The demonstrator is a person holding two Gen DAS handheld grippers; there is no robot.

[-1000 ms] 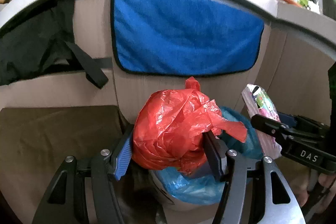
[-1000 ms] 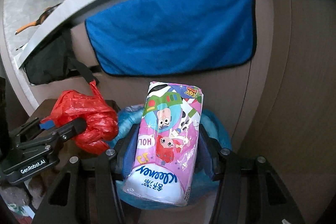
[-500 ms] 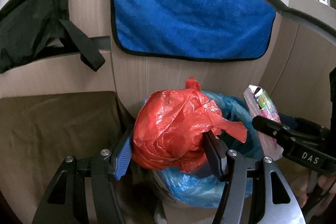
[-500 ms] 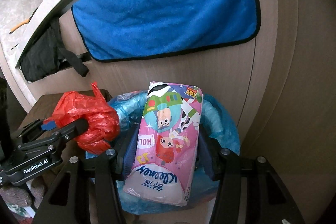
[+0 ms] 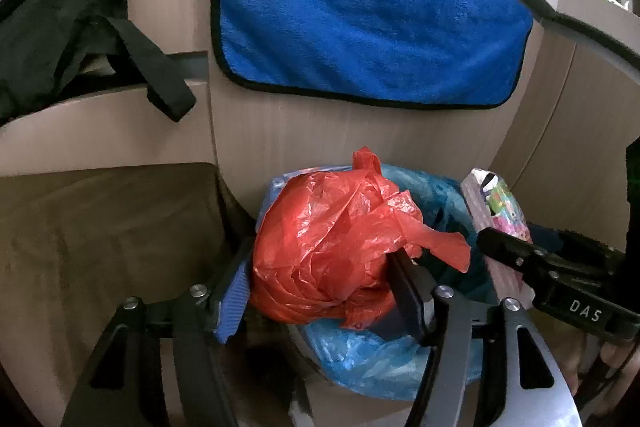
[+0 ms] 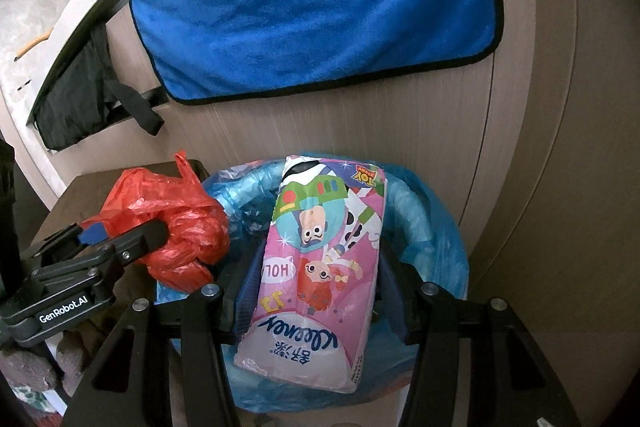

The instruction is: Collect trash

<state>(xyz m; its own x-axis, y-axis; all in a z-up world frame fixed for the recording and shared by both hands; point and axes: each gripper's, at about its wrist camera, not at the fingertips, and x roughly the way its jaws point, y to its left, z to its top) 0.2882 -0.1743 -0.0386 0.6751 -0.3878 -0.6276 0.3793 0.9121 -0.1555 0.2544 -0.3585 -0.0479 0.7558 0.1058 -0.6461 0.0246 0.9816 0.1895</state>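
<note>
1. At the far left of the left wrist view a black bag (image 5: 52, 39) hangs from the counter edge, its strap dangling over the wooden cabinet front (image 5: 280, 131). It sits higher in view than a second ago, since both cameras have dipped toward the bin.
2. The blue towel (image 5: 368, 19) hangs flat on the cabinet front, above the bin. Earlier more of the countertop showed above it; now the towel fills the upper frame.
3. The left gripper (image 5: 324, 283) clamps the crumpled red plastic bag (image 5: 332, 247) between its pads, as it did a second ago. The bag now hangs over the left rim of the bin, which was mostly hidden behind it before.
4. The trash bin, lined with a blue bin liner (image 6: 432, 227), stands against the cabinet front. Its open mouth is now plainly visible in the right wrist view.
5. The right gripper (image 6: 316, 287) has the pink Kleenex tissue pack (image 6: 320, 267) between its fingers, upright over the bin's mouth. Its jaws have just been opening a little, though the pads (image 6: 248, 291) seem to touch the pack's sides, and the pack has not dropped.
6. The two gripped items hang just beside each other, the red bag left, the pack right.
</note>
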